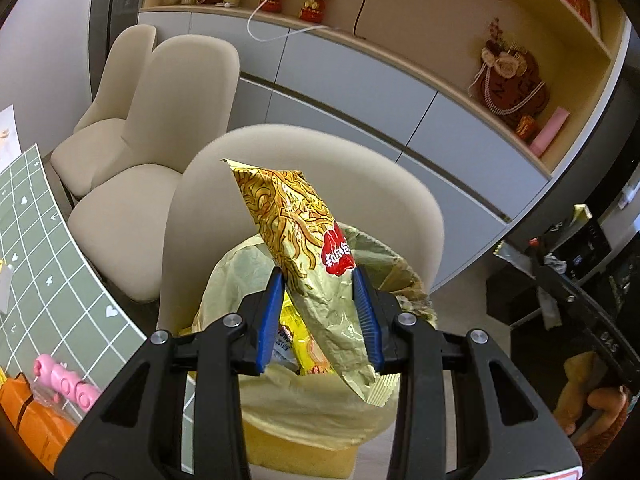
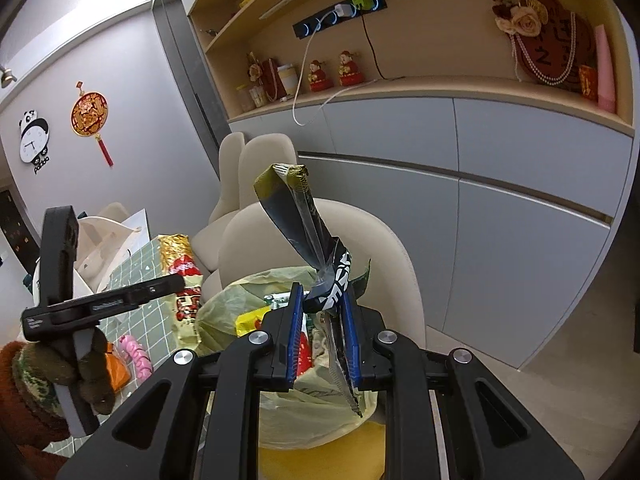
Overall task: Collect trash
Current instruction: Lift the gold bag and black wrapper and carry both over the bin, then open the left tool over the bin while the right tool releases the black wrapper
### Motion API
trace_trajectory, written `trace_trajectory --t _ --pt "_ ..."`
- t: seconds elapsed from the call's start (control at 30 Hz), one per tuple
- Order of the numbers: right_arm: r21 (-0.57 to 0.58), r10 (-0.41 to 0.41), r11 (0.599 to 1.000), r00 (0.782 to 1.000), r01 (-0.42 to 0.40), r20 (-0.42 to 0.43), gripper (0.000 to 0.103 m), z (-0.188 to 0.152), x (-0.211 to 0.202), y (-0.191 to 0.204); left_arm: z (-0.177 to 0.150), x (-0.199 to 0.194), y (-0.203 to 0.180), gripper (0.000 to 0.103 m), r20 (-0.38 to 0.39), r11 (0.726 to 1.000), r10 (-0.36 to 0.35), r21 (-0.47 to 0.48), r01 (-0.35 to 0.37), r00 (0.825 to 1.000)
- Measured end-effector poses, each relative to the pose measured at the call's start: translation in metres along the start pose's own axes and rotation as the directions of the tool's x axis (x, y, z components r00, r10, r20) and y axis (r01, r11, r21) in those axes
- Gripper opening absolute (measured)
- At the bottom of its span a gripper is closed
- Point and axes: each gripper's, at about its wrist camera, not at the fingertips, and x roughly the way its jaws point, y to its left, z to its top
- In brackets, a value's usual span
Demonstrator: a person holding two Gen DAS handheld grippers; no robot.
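My left gripper (image 1: 320, 312) is shut on a gold noodle snack wrapper (image 1: 304, 240) with a red logo, held upright over the yellow bin (image 1: 304, 452). The bin is lined with a pale yellow bag (image 1: 320, 408) and holds other wrappers (image 1: 304, 344). My right gripper (image 2: 322, 332) is shut on a black and silver wrapper (image 2: 304, 224), also above the same bin (image 2: 320, 456) and its liner (image 2: 224, 308). The left gripper with its gold wrapper (image 2: 180, 264) shows at the left of the right wrist view.
A beige chair (image 1: 312, 176) stands right behind the bin, with more chairs (image 1: 168, 112) beyond. A table with a green grid cloth (image 1: 52, 264) is at left, holding a pink object (image 1: 64, 384) and an orange pack (image 1: 28, 420). Grey cabinets (image 2: 520, 208) line the back.
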Motion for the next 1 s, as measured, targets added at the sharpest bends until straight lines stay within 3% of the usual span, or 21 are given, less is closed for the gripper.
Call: trace_trajectory --t 0.27,0.43,0.63,0.77,0.93,1.0 --pt "0.023 0.004 1.000 1.000 -0.004 -0.025 0.019 0.003 0.010 -0.022 -0.004 0.069 -0.022 0.033 -0.148 0.997 0.054 0.056 -0.046 0.987" --pt "0.061 -0.007 0.998 0.999 0.009 -0.034 0.019 0.000 0.010 -0.040 -0.021 0.119 -0.047 0.033 -0.317 0.989 0.083 0.140 -0.040 0.945" --pt "0.082 -0.014 0.996 0.998 0.019 -0.063 0.019 -0.007 0.015 -0.055 -0.031 0.151 -0.045 0.033 -0.443 0.994 0.085 0.101 -0.044 0.893" --pt "0.089 -0.007 0.996 0.996 0.014 -0.087 0.019 -0.011 0.024 -0.059 -0.027 0.148 -0.042 0.036 -0.424 0.998 0.032 0.057 -0.009 0.905" --pt "0.073 0.025 0.997 0.994 -0.018 -0.103 0.019 -0.007 0.037 -0.050 -0.020 0.115 -0.032 0.056 -0.353 0.998 -0.066 -0.025 0.061 0.933" --pt "0.061 0.042 0.998 0.993 -0.036 -0.110 0.019 -0.006 0.043 -0.045 -0.016 0.094 -0.026 0.057 -0.308 0.996 -0.082 -0.043 0.073 0.948"
